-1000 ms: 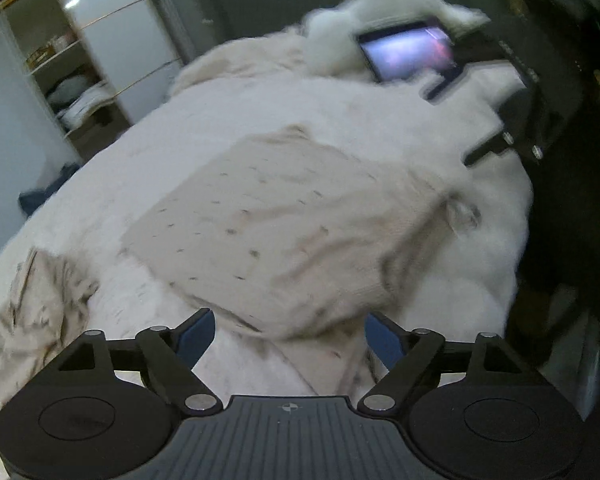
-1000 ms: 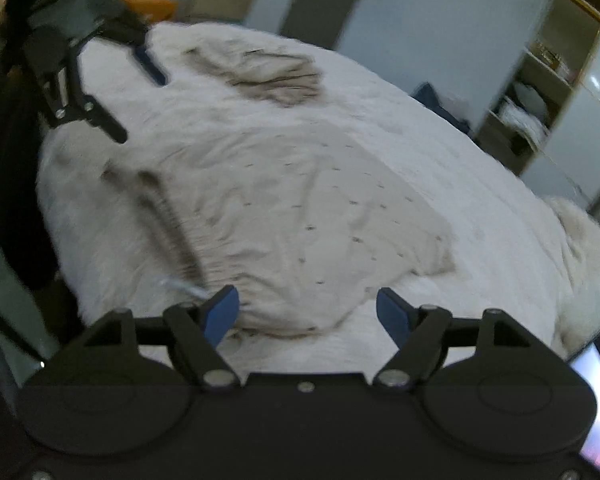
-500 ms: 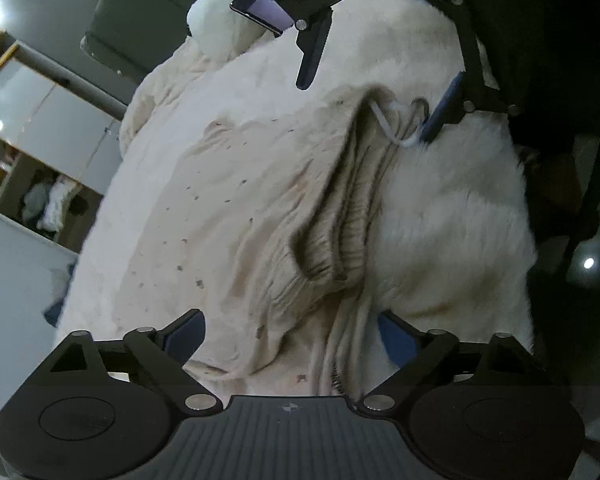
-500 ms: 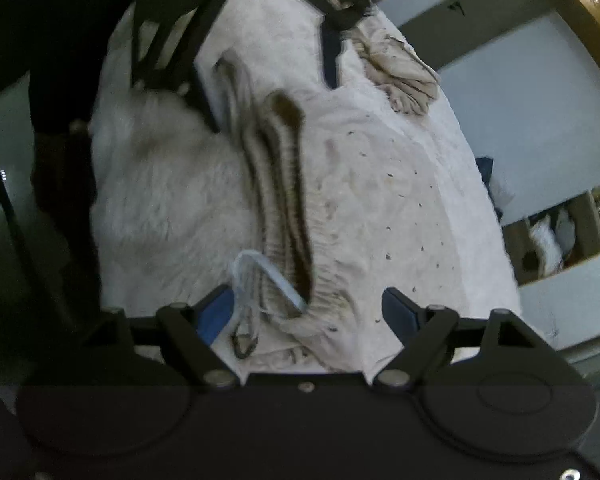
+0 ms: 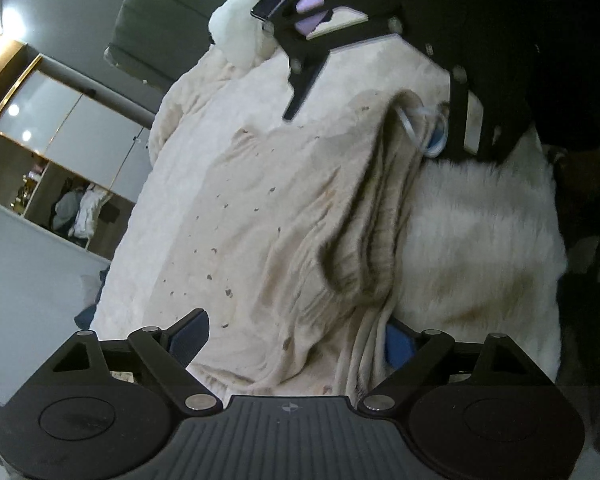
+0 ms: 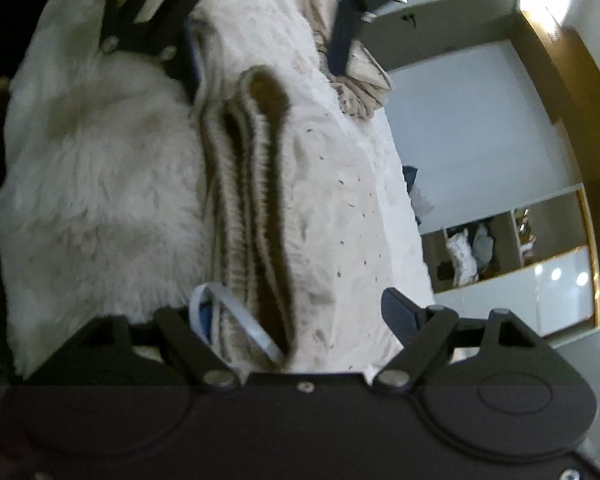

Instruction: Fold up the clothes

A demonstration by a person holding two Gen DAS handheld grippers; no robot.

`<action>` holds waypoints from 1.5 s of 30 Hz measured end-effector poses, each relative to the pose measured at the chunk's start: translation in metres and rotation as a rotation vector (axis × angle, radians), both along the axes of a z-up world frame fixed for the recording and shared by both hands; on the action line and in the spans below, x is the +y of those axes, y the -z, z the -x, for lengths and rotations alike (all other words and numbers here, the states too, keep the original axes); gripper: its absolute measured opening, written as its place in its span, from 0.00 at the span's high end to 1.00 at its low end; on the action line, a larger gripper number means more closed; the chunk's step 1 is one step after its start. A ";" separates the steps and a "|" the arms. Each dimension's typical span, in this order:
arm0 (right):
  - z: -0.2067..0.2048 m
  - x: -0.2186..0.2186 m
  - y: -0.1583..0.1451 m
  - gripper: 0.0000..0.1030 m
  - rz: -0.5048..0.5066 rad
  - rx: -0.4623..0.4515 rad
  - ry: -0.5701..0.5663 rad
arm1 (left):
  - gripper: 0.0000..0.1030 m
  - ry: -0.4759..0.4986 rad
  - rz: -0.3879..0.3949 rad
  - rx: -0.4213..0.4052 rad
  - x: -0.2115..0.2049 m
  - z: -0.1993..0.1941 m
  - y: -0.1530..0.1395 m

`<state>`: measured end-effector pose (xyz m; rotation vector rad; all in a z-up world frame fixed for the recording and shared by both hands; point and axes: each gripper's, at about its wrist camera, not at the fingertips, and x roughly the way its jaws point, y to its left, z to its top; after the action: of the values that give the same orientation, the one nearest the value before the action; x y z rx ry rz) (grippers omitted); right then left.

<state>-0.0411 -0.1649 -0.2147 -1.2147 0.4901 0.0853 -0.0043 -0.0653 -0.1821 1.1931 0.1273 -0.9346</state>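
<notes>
A wide bed (image 5: 480, 248) covered in a shaggy white blanket fills most of what I see from both wrists. On it, near the edge closest to me, lie the cream trousers (image 5: 260, 208) with small dark flecks, spread flat across the blanket. Their ribbed waistband (image 6: 244, 208) is bunched into ridges along the side nearest the fluffy edge. A second crumpled cream garment (image 6: 360, 84) sits farther along the bed, apart from the trousers. Beyond the bed stands an open wardrobe (image 6: 500, 248) with folded things on its shelf, and at the head of the bed there is a white plush pillow (image 5: 236, 28).

My left gripper (image 5: 296, 340) is down at one end of the waistband. Its jaws are closing in, yet they are wide apart, the cloth lying between them and only brushing the right-hand pad, so nothing is pinched. My right gripper (image 6: 300, 316) sits at the other end of the waistband. Its jaws are closing too, still parted, with the ribbed band and a pale blue-white drawstring (image 6: 236, 312) looping between them. The left-hand pad is half buried behind the cloth
</notes>
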 end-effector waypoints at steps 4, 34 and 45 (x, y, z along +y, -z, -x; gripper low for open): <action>-0.005 -0.004 -0.015 0.48 -0.079 0.009 0.015 | 0.16 0.003 0.040 0.023 -0.011 0.004 0.000; -0.031 -0.023 -0.054 0.57 -0.213 0.063 0.052 | 0.24 -0.090 0.062 0.038 -0.049 0.004 0.007; -0.035 -0.023 -0.054 0.57 -0.202 0.069 0.044 | 0.24 -0.099 0.064 0.048 -0.046 -0.002 0.007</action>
<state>-0.0063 -0.1882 -0.1605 -1.0048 0.5545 0.1358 -0.0018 -0.1117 -0.1896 1.0963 0.1921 -0.8749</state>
